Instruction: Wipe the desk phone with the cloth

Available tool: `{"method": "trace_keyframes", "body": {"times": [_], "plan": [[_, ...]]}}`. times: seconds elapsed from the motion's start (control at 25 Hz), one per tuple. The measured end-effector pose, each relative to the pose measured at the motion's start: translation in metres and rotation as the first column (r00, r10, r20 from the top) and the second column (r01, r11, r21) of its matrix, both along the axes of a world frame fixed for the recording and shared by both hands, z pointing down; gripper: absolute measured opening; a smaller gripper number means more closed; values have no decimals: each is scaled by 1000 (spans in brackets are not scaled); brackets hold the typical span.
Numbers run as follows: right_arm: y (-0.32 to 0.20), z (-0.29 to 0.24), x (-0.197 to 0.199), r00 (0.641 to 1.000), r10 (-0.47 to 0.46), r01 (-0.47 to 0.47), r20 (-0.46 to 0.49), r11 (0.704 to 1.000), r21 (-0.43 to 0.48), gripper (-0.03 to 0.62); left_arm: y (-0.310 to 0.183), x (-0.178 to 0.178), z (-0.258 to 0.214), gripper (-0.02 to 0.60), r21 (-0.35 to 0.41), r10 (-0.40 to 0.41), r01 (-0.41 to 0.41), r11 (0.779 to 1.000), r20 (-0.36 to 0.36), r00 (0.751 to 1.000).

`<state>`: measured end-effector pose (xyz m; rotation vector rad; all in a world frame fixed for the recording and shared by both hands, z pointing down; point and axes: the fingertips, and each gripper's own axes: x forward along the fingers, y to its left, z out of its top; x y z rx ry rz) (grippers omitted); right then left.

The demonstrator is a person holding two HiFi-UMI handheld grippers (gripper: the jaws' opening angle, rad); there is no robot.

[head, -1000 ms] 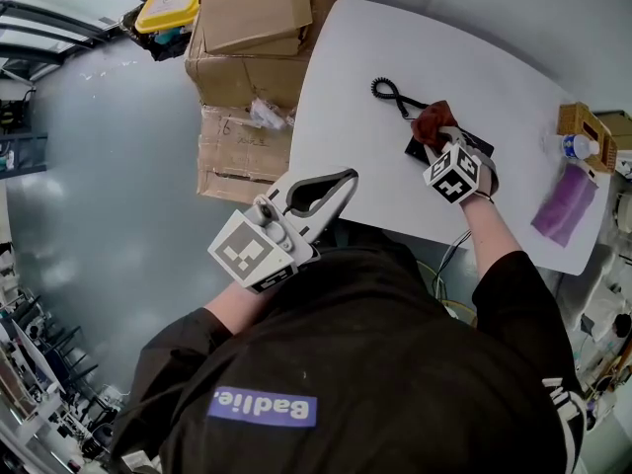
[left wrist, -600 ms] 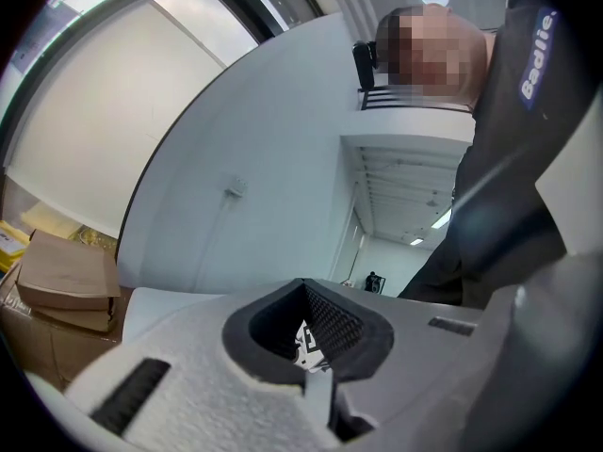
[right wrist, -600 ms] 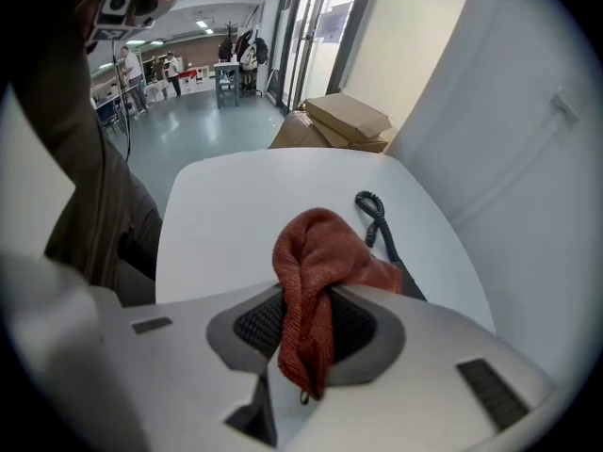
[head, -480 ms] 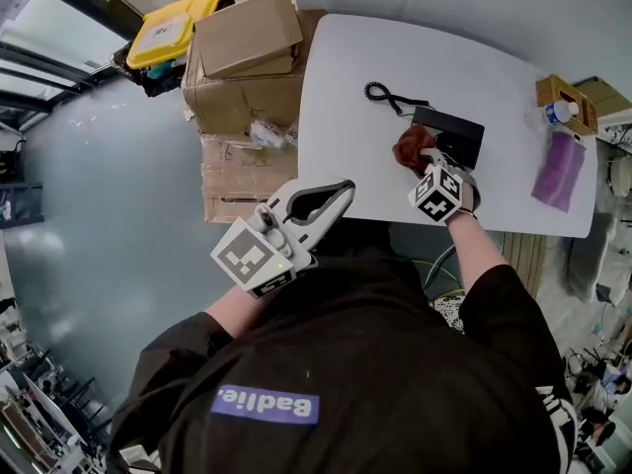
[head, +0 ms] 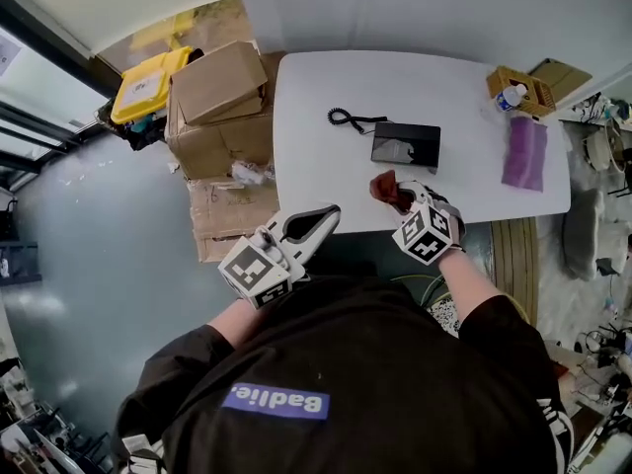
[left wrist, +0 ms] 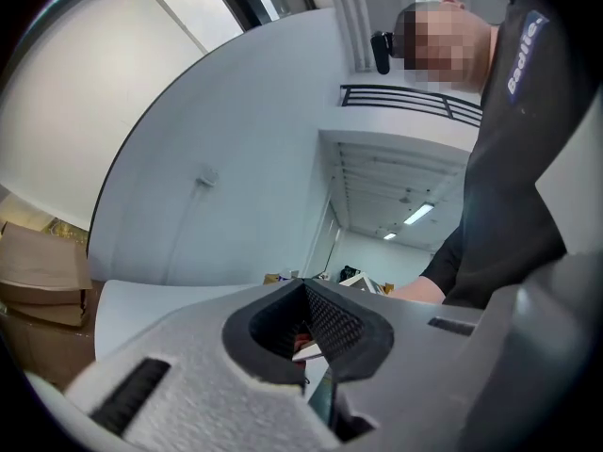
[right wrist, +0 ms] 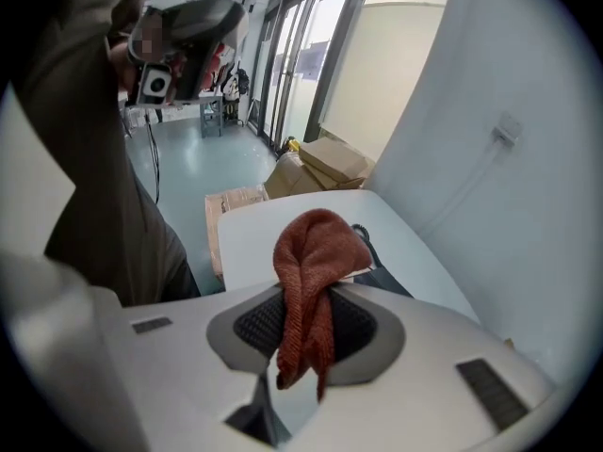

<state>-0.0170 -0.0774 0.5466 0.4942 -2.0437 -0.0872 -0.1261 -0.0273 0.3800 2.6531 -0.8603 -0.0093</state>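
The black desk phone lies on the white table, its coiled cord trailing to the left. A rust-red cloth is pinched in my right gripper, which hovers near the table's front edge, a short way in front of the phone and apart from it. In the right gripper view the cloth bunches up above the shut jaws of my right gripper and hides most of the phone. My left gripper is shut with nothing in it, held off the table's front left.
Stacked cardboard boxes and a yellow bin stand on the floor left of the table. A purple sheet and a wicker tray with a bottle occupy the table's right end.
My right gripper has drawn the cloth back off the phone toward the table's front edge. The left gripper keeps its place and stays shut.
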Motion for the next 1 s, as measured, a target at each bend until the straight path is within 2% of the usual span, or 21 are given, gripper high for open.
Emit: {"method": "trace_keyframes", "body": {"times": [0.16, 0.4, 0.52, 0.68, 0.88, 1.0], "plan": [[18, -33, 0, 992, 7, -6, 124, 1000, -4, 89, 0, 24, -8, 9, 59, -10, 11, 998, -27, 1000], [45, -86, 16, 952, 15, -12, 305, 1000, -10, 89, 11, 70, -14, 9, 52, -35, 36, 998, -13, 999], [59, -106, 29, 907, 51, -32, 419, 998, -51, 89, 19, 89, -15, 9, 44, -45, 45, 998, 12, 999], [74, -132, 44, 824, 95, -49, 559, 994, -97, 89, 33, 110, -14, 9, 43, -65, 64, 997, 28, 997], [89, -162, 61, 742, 98, -54, 663, 995, -87, 89, 51, 132, -15, 9, 56, -54, 52, 997, 34, 998], [96, -179, 66, 705, 95, -59, 703, 995, -76, 89, 55, 137, -21, 9, 71, -48, 45, 996, 36, 998]]}}
